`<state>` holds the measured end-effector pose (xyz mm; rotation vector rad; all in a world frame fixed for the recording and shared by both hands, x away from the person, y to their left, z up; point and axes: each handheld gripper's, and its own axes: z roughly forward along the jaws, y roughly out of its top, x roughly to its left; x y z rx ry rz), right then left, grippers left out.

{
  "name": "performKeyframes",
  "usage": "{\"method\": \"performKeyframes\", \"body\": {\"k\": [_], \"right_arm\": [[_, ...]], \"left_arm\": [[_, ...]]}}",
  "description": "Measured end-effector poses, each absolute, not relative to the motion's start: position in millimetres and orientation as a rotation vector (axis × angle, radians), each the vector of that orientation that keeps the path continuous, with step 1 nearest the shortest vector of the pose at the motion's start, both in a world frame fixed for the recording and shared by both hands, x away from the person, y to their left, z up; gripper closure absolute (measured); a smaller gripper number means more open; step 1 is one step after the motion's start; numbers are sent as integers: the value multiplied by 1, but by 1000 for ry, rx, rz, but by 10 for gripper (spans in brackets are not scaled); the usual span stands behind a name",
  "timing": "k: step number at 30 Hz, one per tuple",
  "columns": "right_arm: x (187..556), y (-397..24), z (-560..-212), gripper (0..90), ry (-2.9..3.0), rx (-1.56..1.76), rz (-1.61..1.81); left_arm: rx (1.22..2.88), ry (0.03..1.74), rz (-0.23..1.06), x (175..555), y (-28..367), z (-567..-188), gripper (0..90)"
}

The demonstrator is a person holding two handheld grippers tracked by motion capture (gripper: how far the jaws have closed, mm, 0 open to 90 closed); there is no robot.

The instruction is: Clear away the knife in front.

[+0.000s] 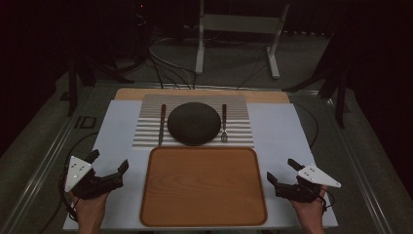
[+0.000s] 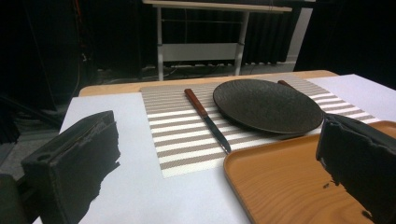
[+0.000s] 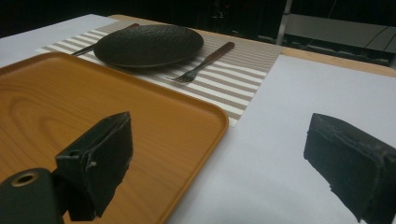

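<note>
**Wooden Tray at Bench Front, Both Grippers Open and Empty**

The wooden tray (image 1: 203, 186) lies flat at the front centre of the bench (image 1: 122, 126), between the two grippers. It is rectangular with rounded corners and a low raised rim. Its surface is smooth, orange-brown, with visible wood grain. The tray carries nothing.

The left gripper (image 1: 108, 162) is held just left of the tray, jaws spread wide with nothing between them. The right gripper (image 1: 284, 170) is held just right of the tray, jaws likewise spread wide and empty. Neither touches the tray. The jaw pads are black, blocky and matte, with rough edges.

Behind the tray lies a placemat (image 1: 238, 139) of woven texture with beige and white stripes; its near edge sits just beside the tray's far rim. On the placemat rests a round, shallow dark plate (image 1: 194, 123) with a pebbled matte finish. A knife (image 1: 161, 124) with a reddish-brown handle and metal blade lies left of the plate. A fork (image 1: 224, 123) with a matching handle lies to its right. A pale sheet covers the bench top.
</note>
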<state>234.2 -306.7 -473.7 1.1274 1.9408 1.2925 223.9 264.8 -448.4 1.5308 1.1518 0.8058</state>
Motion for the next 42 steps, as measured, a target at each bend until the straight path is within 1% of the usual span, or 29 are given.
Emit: {"method": "performKeyframes", "body": {"k": [11, 19, 42], "right_arm": [[236, -307, -476, 80, 1919, 1134, 1287], [237, -310, -476, 80, 1901, 1143, 1282], [239, -310, -478, 80, 1902, 1145, 1273]], "left_arm": [[1543, 1169, 808, 224, 263, -448, 0], [1567, 1150, 827, 228, 259, -437, 0], [1637, 1168, 806, 272, 252, -420, 0]]}}
